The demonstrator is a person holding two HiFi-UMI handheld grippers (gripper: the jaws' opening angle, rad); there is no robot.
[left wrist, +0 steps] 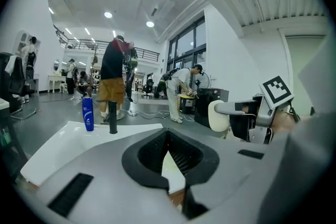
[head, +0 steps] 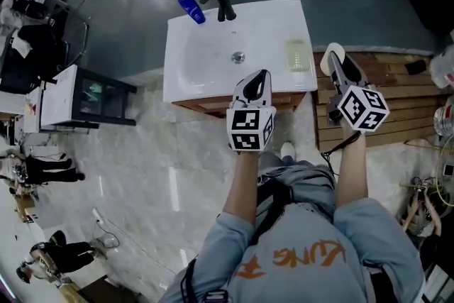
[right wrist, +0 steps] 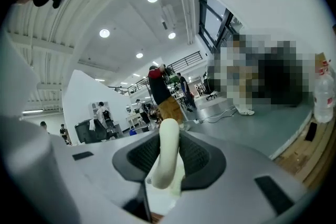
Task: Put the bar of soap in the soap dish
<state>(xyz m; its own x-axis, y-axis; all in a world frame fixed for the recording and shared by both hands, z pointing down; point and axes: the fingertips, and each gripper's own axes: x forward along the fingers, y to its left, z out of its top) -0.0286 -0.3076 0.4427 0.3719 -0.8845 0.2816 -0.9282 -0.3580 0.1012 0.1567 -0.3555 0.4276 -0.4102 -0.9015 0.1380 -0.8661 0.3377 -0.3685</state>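
A cream bar of soap (right wrist: 168, 152) stands on edge between the pads of my right gripper (right wrist: 169, 165), which is shut on it. In the head view that gripper (head: 333, 62) hovers just off the right edge of the white sink (head: 206, 53), and the soap (head: 332, 52) shows at its tip. The pale soap dish (head: 296, 54) lies empty on the sink's right rim, just left of the soap. My left gripper (head: 261, 76) hangs over the sink's front edge with its tips together and nothing in them. The left gripper view shows the soap (left wrist: 218, 115) to its right.
A black faucet (head: 221, 3) and a blue bottle (head: 191, 8) stand at the sink's back. A slatted wooden platform (head: 397, 96) lies to the right, and a dark cabinet (head: 85, 96) to the left. People stand in the room beyond the sink.
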